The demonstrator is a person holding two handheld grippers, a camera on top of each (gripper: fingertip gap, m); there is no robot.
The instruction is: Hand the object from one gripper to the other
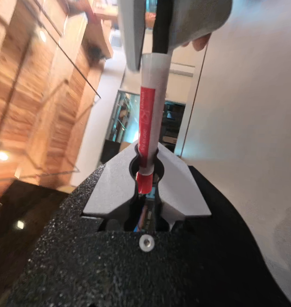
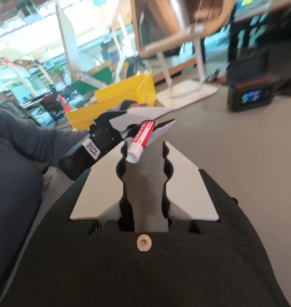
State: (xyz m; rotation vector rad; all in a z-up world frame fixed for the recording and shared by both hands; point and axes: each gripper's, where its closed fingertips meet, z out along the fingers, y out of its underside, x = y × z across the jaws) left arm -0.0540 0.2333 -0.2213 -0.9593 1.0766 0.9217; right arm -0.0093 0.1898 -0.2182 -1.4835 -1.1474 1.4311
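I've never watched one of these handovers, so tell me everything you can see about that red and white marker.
The marker is a white plastic tube with a red label and a red cap end. The left gripper is shut around it near the cap. Its white end sticks out between the open fingers of the right gripper, which does not yet grip it.

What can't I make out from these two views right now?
- Marker end inside the left gripper: left wrist view, hidden below its fingers.
- Whether the marker's white end touches the right gripper: blurred, right wrist view.
- Right gripper body: cut off by the left wrist view's top edge.
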